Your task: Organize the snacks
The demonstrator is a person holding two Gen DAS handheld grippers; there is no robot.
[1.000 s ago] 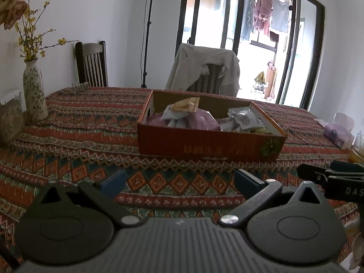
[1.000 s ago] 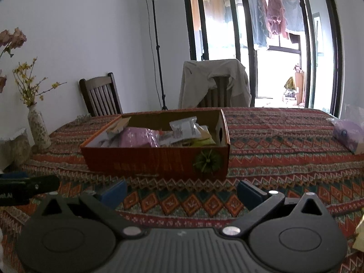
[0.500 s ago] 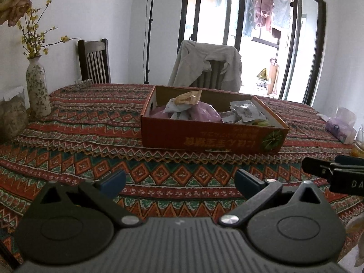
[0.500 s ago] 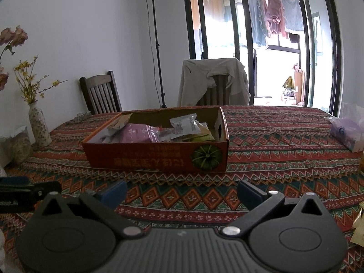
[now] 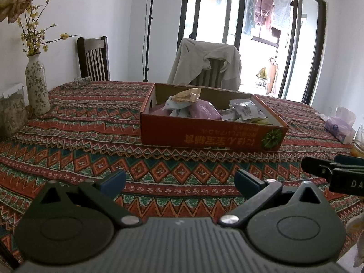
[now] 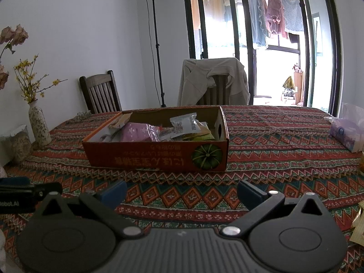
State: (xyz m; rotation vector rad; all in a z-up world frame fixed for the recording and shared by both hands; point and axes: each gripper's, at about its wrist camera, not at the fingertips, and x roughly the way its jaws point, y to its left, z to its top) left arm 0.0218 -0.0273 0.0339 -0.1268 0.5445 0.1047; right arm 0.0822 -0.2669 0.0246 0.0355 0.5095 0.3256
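Note:
An orange cardboard box [image 5: 211, 136] stands mid-table on the patterned cloth; it also shows in the right wrist view [image 6: 157, 157]. It holds several snack packets, among them a purple bag [image 5: 203, 110] [image 6: 138, 132] and a white packet [image 6: 184, 124]. My left gripper [image 5: 179, 182] is open and empty, low over the near cloth, well short of the box. My right gripper [image 6: 182, 192] is open and empty, likewise short of the box. The right gripper's fingers [image 5: 327, 169] show at the right edge of the left wrist view.
A flowered vase [image 5: 36, 88] and a jar [image 5: 12, 116] stand at the table's left. A purple tissue pack [image 5: 339, 125] lies at the right. Two chairs [image 6: 100, 93] stand behind the table, one draped with a jacket [image 6: 211, 79]. A yellow packet edge [image 6: 359, 227] shows at far right.
Both grippers have drawn back and risen a little from the box, so it looks smaller and farther. Both stay open and empty.

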